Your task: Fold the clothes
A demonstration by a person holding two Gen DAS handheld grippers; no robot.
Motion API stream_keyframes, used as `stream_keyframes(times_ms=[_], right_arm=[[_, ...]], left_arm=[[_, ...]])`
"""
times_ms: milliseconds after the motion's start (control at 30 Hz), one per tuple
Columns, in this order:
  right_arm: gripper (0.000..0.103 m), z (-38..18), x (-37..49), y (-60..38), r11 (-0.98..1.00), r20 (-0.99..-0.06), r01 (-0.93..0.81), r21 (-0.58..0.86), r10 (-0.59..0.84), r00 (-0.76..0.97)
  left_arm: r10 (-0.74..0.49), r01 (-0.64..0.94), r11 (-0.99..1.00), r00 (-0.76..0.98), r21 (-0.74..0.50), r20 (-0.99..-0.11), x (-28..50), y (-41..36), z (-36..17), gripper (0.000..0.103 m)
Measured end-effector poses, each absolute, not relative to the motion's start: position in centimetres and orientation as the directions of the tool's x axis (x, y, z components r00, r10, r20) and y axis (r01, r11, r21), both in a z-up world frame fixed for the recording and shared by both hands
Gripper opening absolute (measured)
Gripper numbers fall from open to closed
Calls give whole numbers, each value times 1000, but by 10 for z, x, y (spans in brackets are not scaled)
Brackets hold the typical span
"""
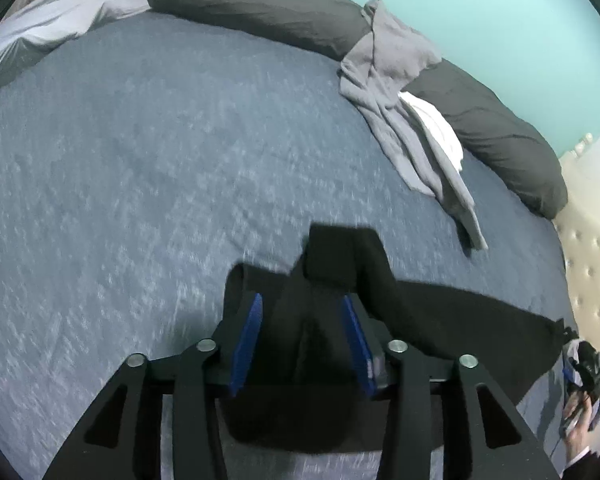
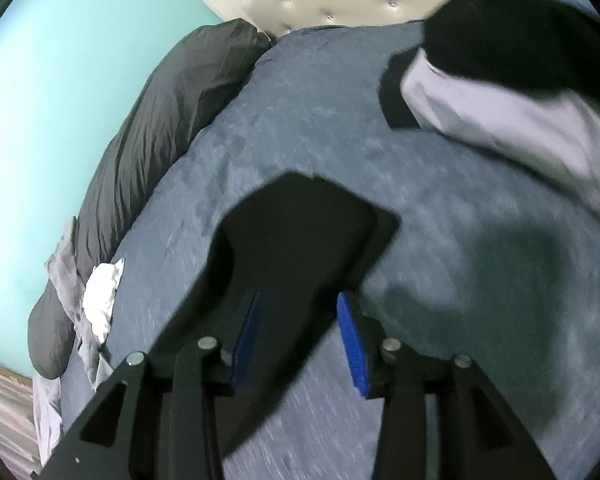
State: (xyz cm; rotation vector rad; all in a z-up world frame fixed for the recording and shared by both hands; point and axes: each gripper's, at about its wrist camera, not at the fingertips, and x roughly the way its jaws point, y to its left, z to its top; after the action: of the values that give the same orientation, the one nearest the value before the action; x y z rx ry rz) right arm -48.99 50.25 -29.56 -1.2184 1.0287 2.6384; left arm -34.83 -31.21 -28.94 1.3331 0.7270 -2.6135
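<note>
Black garment (image 1: 332, 280): stretched above the blue bedspread (image 1: 140, 180), between both grippers. Left gripper (image 1: 302, 336): fingers spread, cloth lying between them. Right gripper (image 2: 298, 332): likewise spread around cloth. Grey garment (image 1: 396, 92), white cloth (image 1: 436, 128): against dark pillows (image 1: 260, 8).

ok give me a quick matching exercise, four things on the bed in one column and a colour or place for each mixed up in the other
Things:
1. black garment
2. grey garment
3. white cloth
4. long pillow

Descriptions:
A. dark grey, along the turquoise wall
B. crumpled, draped over the pillow edge
C. between the left gripper's blue pads
D. partly tucked under the grey garment

Pairs: 1-C, 2-B, 3-D, 4-A
</note>
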Motion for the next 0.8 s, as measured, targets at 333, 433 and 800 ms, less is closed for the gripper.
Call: stream_keyframes(times_ms=[333,433,800], right_arm=[[40,-319,-415,372,-774,-664,-149,615,-406,-628],[41,-326,-401,337,-770,-656,-99,631,-461,-598],[41,-351,-371,262,-800,-684,30,599,-530,-501]], left_arm=[[120,286,-893,-595,-348,-795,-329,-305,-306,52],[130,275,-895,-593,-351,-795,-328,-305,-309,52],[166,234,-903,-581,-359,-797,-326,-301,-321,52]])
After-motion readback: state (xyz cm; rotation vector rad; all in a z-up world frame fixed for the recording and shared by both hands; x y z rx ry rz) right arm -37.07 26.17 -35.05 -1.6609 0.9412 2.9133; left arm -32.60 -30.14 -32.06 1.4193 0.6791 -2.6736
